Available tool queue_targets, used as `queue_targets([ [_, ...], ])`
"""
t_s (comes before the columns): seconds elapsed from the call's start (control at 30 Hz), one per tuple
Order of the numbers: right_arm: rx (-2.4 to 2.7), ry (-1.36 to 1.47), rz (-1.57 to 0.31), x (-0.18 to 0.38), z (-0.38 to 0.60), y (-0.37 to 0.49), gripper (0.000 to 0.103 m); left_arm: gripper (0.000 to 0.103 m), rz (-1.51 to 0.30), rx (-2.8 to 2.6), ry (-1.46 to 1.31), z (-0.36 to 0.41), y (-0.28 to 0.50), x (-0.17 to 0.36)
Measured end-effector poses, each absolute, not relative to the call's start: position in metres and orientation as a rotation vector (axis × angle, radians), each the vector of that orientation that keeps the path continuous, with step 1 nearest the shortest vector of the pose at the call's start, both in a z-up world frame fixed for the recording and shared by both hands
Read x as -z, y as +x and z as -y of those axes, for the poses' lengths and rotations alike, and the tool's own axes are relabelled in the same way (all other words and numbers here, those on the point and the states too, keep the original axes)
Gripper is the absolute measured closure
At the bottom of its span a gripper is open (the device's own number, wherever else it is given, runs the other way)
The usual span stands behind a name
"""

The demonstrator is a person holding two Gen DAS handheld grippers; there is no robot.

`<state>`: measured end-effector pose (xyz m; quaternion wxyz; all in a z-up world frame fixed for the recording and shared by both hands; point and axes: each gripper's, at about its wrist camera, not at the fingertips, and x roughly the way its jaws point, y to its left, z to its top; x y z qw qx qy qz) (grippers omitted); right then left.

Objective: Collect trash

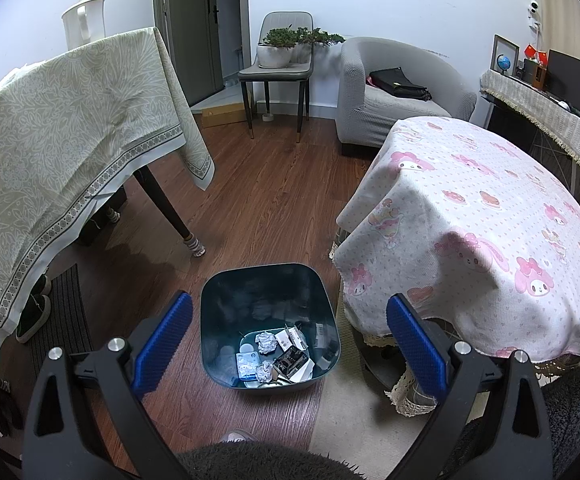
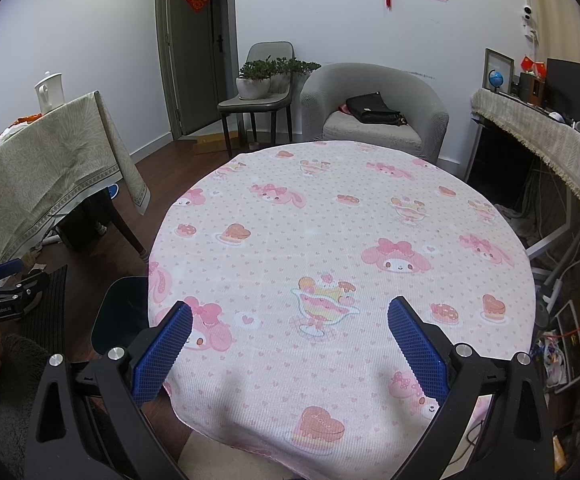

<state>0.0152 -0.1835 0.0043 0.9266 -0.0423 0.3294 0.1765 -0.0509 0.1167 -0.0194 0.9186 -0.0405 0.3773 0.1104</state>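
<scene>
The round bench (image 2: 330, 240) under its pink cartoon-print cloth fills the right wrist view, and its top is bare. Another bench (image 1: 57, 152) with a pale leaf-pattern cloth stands to the left across the wooden floor (image 1: 265, 200). Between the two, on the floor just beside the round bench's edge, sits the dark bin (image 1: 269, 320); at its bottom lies the trash (image 1: 277, 356): crumpled paper balls, small packets and wrappers. The left gripper (image 1: 287, 334) hangs above the bin with its blue pads spread wide and nothing between them. The right gripper (image 2: 290, 338) hovers over the near edge of the round bench, its jaws likewise wide apart and empty
</scene>
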Motion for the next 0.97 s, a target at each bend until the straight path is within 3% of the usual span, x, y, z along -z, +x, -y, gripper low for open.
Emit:
queue_targets([
  [0.97,-0.36,-0.089,-0.677,-0.0038,0.1848,0.0151,0.004,0.004,-0.784,-0.227,-0.084,-0.1169,-0.05,0.021],
])
